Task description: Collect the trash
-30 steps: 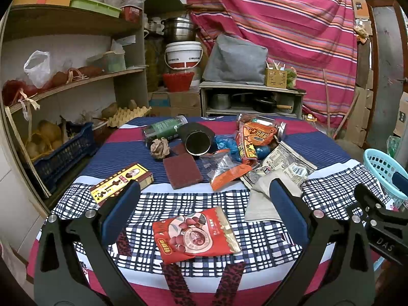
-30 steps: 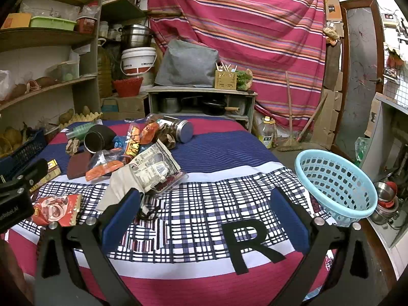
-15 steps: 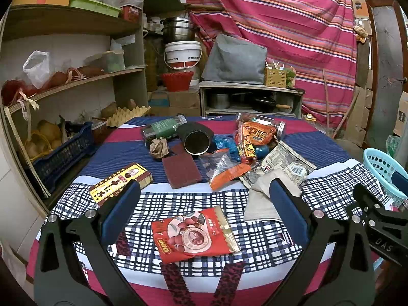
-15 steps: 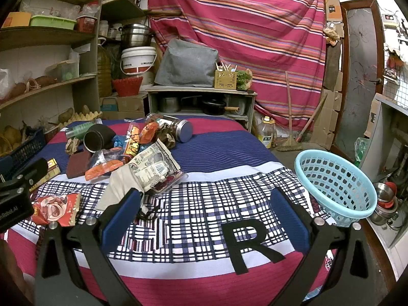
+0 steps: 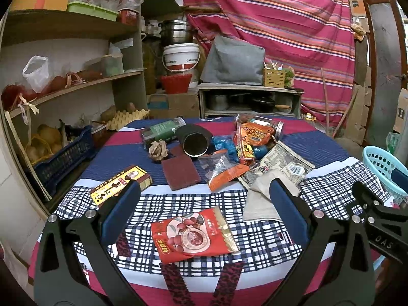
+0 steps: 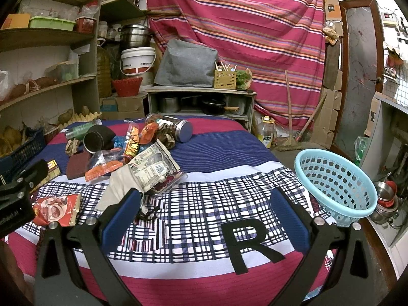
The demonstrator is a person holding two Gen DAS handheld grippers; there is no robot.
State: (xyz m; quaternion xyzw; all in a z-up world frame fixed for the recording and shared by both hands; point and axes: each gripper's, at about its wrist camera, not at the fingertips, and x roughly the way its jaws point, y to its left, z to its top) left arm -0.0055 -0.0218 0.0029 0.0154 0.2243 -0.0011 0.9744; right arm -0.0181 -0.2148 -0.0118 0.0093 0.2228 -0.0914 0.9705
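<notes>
on checked cloth [image 5: 178, 204], red snack packet [image 5: 195, 234] lies between left hand-held gripper [image 5: 204, 201] fingers.

— Behind the table? A striped red curtain [image 5: 280, 25], a grey cushion [image 5: 233, 61] on a low shelf.

— And left? Wooden shelves [image 5: 76, 81], white bucket [image 5: 181, 57], steel pots [image 5: 176, 32].
</notes>
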